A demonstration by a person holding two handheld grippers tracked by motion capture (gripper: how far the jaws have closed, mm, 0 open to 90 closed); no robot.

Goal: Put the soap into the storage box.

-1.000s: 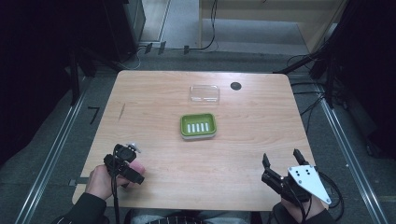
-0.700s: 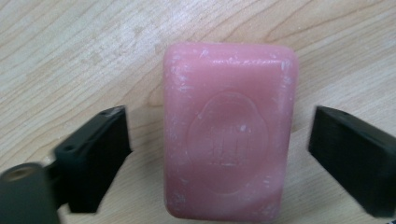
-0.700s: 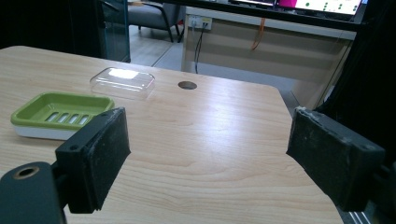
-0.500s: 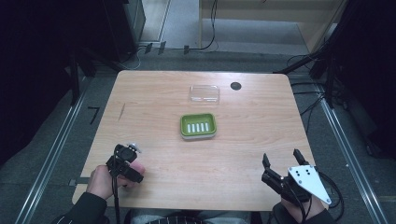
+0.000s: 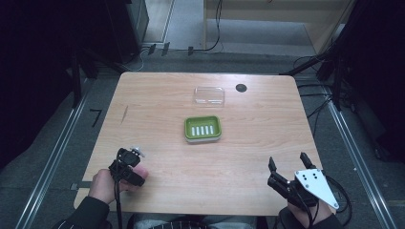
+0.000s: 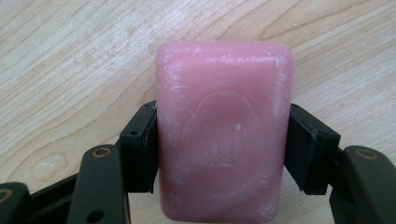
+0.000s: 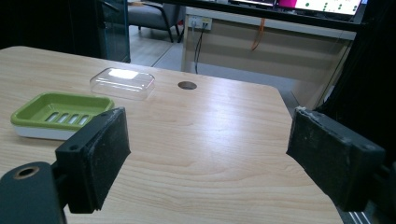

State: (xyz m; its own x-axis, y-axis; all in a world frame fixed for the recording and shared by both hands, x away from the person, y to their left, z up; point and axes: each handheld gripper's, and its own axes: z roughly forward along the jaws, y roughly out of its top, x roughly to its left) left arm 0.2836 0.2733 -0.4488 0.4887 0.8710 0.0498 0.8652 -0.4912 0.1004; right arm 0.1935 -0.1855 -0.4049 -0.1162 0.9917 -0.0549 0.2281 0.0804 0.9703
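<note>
The left gripper (image 5: 136, 171) sits near the front left corner of the table (image 5: 157, 95). Its jaws have just been closing and now clamp a pink bar of soap (image 6: 224, 130) by its two long sides; in the left gripper view one pad presses on each side. The soap lies flat on the wood, with an embossed oval mark on its upper face. In the high view the soap shows as a small pink patch (image 5: 139, 171) just beside the person's left hand (image 5: 102, 183).

The right gripper (image 5: 288, 164) is held at the front right corner of the table. Its jaws stand wide apart with nothing between them; in the right gripper view bare wood shows between the two pads.

A green soap dish (image 5: 203, 129) with a slotted bottom stands at the middle of the table, well apart from both grippers. A clear plastic lid (image 5: 209, 95) lies behind it, toward the far edge. A small dark round hole (image 5: 241, 88) lies just beside the lid, near the far edge.
</note>
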